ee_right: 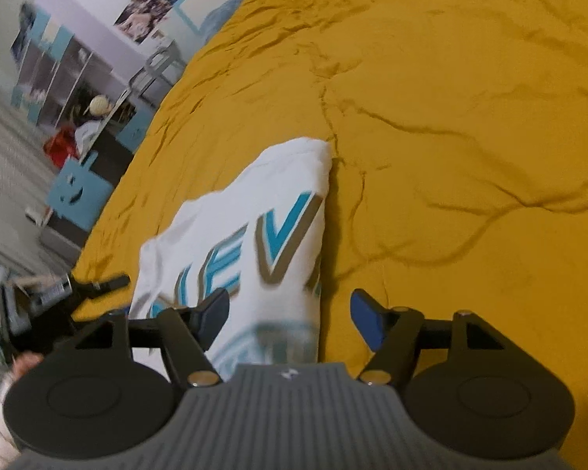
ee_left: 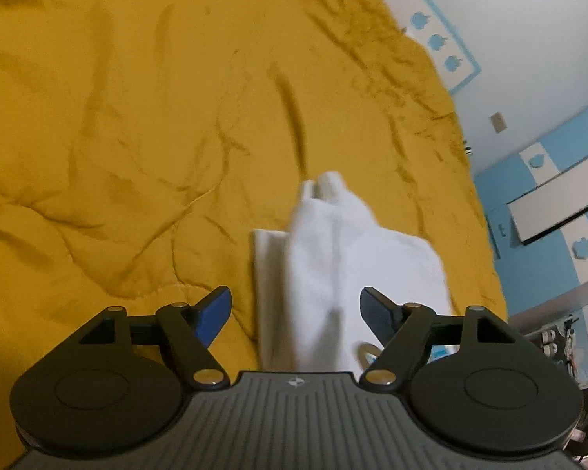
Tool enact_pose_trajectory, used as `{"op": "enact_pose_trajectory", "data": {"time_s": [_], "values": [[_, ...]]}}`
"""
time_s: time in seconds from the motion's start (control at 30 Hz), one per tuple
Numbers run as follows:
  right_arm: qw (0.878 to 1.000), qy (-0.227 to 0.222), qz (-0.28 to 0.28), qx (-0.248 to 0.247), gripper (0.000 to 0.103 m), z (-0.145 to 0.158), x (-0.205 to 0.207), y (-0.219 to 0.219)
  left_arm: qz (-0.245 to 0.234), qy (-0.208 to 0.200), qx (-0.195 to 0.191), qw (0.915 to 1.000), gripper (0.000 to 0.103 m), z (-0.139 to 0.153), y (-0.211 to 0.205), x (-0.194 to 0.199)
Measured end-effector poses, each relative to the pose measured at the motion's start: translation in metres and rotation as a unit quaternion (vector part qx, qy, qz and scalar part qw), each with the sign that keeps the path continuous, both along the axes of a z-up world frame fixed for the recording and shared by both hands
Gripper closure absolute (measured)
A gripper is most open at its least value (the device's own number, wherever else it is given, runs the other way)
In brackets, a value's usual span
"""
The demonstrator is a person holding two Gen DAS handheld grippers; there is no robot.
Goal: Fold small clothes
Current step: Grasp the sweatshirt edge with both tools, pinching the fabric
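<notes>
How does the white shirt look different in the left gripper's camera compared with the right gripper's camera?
In the left view the white shirt shows only plain white cloth, bunched up into a ridge with a small tip. In the right view the white shirt shows big blue letters edged in tan and lies flatter. In both it rests on the yellow bedspread between open jaws, gripped by neither the left gripper nor the right gripper.

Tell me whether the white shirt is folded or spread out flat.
Partly folded. The white shirt lies on the yellow bedspread as a narrow strip, its blue lettering cut off at the folded edge; a layer lies doubled over in the left wrist view.
</notes>
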State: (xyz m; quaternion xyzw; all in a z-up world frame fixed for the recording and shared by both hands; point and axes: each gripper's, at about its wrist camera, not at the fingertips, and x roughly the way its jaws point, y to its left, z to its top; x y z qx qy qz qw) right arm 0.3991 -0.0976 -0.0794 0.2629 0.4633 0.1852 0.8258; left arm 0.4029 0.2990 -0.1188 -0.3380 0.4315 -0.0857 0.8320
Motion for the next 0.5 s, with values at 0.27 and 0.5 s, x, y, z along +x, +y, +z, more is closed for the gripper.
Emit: {"op": "enact_pose_trajectory", "data": {"time_s": [0.27,0.5], "values": [[0.997,0.033,-0.016,0.069,0.039,-0.040,0.062,0.001,-0.019,-0.005,-0.088,0.9959,0.018,-0.032,0.011,0.040],[0.989,0.050,-0.032,0.137,0.049,-0.070,0.101,0.000,-0.033,-0.011,-0.113,0.9930,0.038,-0.044,0.003,0.069]]}}
